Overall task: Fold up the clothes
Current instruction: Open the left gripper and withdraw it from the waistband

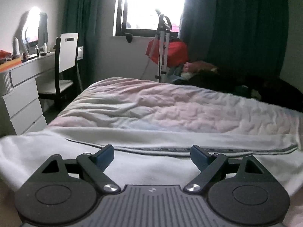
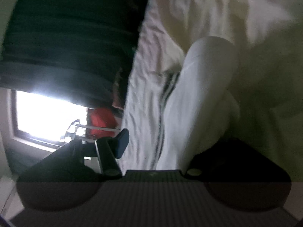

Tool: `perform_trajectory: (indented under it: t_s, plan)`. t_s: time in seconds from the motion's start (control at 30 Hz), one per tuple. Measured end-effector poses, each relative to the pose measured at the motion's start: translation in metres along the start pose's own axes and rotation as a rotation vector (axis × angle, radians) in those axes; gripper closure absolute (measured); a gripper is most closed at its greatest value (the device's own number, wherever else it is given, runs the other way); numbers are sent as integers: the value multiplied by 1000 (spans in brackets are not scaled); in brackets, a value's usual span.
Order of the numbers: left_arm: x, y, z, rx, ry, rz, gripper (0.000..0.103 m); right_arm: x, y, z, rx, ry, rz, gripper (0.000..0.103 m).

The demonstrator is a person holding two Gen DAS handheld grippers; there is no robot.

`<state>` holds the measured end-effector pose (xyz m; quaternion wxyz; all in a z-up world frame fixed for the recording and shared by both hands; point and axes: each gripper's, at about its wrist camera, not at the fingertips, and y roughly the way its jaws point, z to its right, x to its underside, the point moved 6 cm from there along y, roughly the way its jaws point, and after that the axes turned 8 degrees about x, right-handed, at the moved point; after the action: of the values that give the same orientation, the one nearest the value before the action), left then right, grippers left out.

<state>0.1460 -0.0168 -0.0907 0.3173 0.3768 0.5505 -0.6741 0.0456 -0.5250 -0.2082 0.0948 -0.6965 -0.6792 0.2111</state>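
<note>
A white garment with dark stripes along one edge (image 1: 151, 140) lies spread across the near part of the bed. My left gripper (image 1: 152, 156) hovers low over it with its jaws wide apart and nothing between them. In the right wrist view the camera is rolled on its side. The same white garment (image 2: 198, 98) runs between the fingers of my right gripper (image 2: 170, 143). Its left finger (image 2: 121, 143) shows; the right finger is hidden under the cloth. I cannot tell whether it is closed on the cloth.
The bed has a wrinkled pale pink and white cover (image 1: 170, 106). A white drawer desk (image 1: 22, 98) and chair (image 1: 66, 64) stand at the left. A tripod (image 1: 161, 43), a red bag (image 1: 170, 53) and dark clothes (image 1: 236, 83) lie beyond the bed under the window.
</note>
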Motion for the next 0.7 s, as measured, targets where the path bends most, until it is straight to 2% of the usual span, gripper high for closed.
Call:
perform_trajectory:
  t_s: [0.07,0.2,0.3,0.5,0.6,0.67,0.7]
  plan:
    - [14,13,9,-18,19,3,14,0,1,-4,-1,-30,7,40]
    - [39,34,18,-40,103,-47,14,4,13,5,89,-89,-22,40]
    - [47,40,15,-48,162,-45,14,1,20,14,98,-62,-31,43]
    - [63,54,19,-73,170,-106,11,1,21,-2,69,-21,54,45]
    - [65,56,21,-73,182,-117,11,-3,21,-4,89,-15,90,48]
    - [64,57,19,-66,171,-122,11,-3,25,2,160,-32,93,57]
    - [64,57,19,-64,167,-123,11,-3,26,7,195,-33,89,68]
